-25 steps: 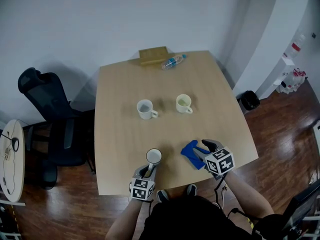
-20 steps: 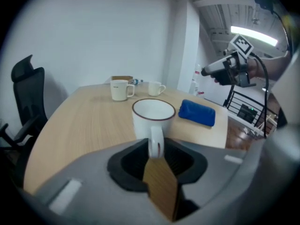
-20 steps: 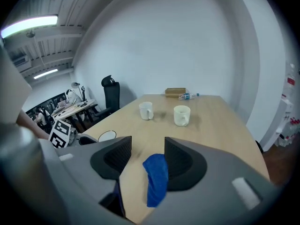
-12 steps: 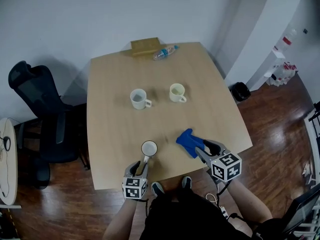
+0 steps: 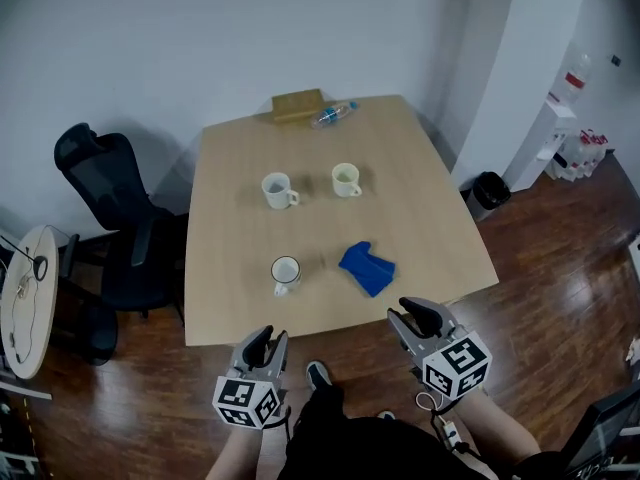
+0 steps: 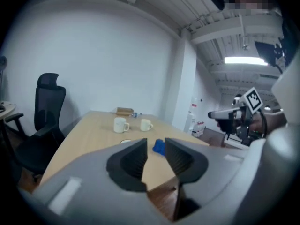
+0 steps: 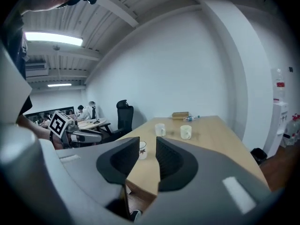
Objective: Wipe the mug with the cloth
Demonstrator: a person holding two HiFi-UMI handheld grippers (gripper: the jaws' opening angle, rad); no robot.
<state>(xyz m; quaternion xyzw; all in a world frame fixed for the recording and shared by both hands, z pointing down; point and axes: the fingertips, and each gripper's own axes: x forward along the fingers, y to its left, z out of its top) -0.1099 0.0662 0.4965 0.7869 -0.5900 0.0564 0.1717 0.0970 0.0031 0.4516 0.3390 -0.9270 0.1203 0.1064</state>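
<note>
- Both of our grippers have pulled back off the table (image 5: pixel 230 268) since a second ago. Then the left one held the mug by its handle and the right one sat on the cloth.
- The mug (image 5: pixel 285 271) now stands alone and upright near the table's near edge, handle toward us.
- The blue cloth (image 5: pixel 367 267) lies crumpled on the table just to the mug's right, apart from it.
- Our left gripper (image 5: pixel 263 349) hangs beyond the near edge, over the wooden floor. In the left gripper view its jaws stand a narrow gap apart with nothing between them, and the cloth (image 6: pixel 159 146) shows far off through that gap.
- Our right gripper (image 5: pixel 413 318) also hangs off the edge, further right. Its jaws have just been closing and now stand narrowly apart, gripping nothing. In the right gripper view the mug (image 7: pixel 142 150) shows at a distance through the gap.
- Two more mugs stand mid-table, a white one (image 5: pixel 276 190) to the left and a cream one (image 5: pixel 345 180) to the right.
- At the far edge lie a wooden box (image 5: pixel 298 105) and a plastic bottle (image 5: pixel 334 114) on its side.
- To the table's left stands a black office chair (image 5: pixel 110 208).
</note>
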